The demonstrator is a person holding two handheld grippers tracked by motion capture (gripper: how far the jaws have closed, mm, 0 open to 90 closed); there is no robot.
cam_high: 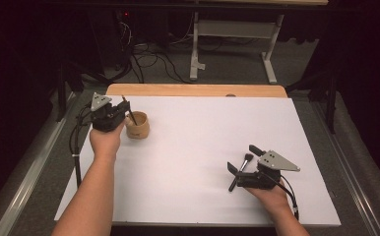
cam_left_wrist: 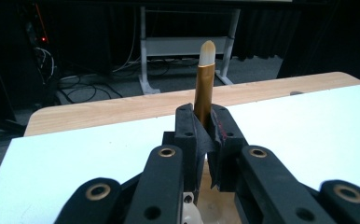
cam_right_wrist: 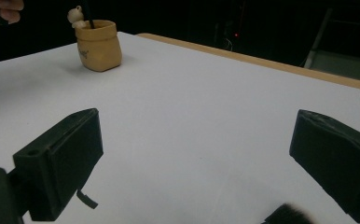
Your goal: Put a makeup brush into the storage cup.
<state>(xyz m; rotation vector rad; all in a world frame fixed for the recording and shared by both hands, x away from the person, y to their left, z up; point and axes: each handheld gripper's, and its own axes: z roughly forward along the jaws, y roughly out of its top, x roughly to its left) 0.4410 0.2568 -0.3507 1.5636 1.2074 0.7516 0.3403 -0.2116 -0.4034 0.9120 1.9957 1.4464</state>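
Brush (cam_left_wrist: 204, 84) stands clamped in the closed jaws of the left gripper (cam_high: 124, 114), its lower end in the cup (cam_high: 138, 125) at the worktop's (cam_high: 203, 147) far left. Right gripper (cam_high: 242, 160), jaws wide open, straddles a second brush (cam_high: 241, 171) lying near the front right.

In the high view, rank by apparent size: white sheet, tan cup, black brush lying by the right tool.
1. White sheet, by far the largest.
2. and 3. Tan cup and black brush: unsure, the cup bulkier but the brush longer and nearer the camera.
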